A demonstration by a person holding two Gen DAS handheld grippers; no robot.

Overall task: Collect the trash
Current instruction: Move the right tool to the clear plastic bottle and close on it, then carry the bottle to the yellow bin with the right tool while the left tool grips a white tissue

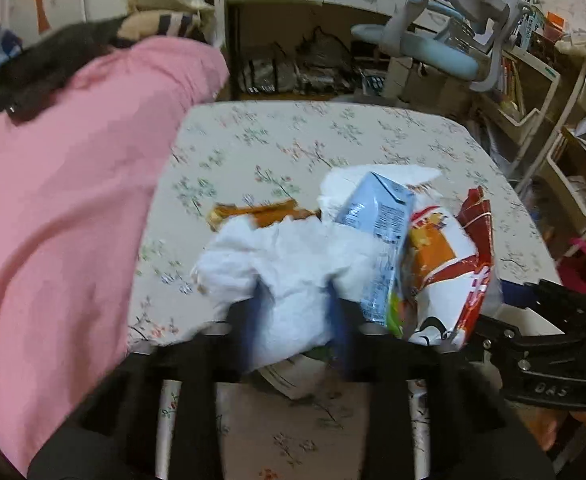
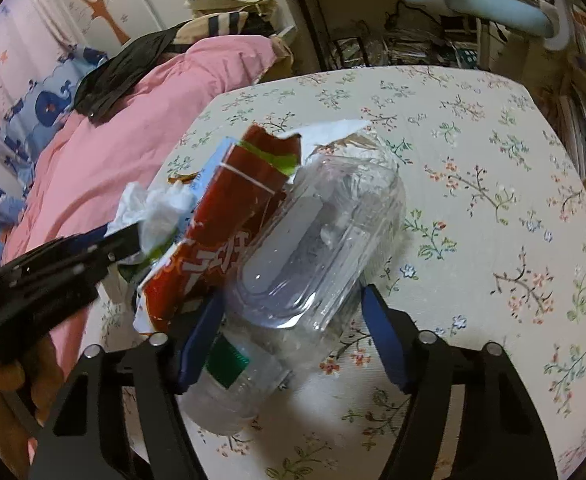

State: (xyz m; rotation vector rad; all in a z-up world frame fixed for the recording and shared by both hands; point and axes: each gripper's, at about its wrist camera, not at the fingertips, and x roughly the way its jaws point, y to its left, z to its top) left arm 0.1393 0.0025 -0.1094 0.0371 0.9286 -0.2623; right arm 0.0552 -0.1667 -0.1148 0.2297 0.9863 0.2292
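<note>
Where the left gripper (image 1: 299,304) meets the heap, its blue fingers (image 1: 339,320) stand narrow and pinch a crumpled white tissue (image 1: 293,264) between them. Just right of the tissue lie a pale blue carton (image 1: 385,232) and a red and white snack bag (image 1: 453,264), touching one another, and an orange wrapper (image 1: 261,212) pokes out behind the tissue. The right gripper (image 2: 293,320) straddles a clear plastic tub (image 2: 317,236) that lies on top of a clear bottle with a green label (image 2: 237,372); its fingers (image 2: 381,332) are fairly wide, the left one close against the tub and bottle, the right one near the tub's edge, and I cannot tell whether they press. All the trash sits at the near left part of the flowered worktop (image 2: 493,168). Bare cloth stretches to the right and beyond the heap, up to the rounded far edge. A pink quilt (image 1: 53,220) crowds the worktop's left edge. Farther off stand a light blue chair (image 1: 453,52) and a shelf (image 1: 541,112) on the right.
</note>
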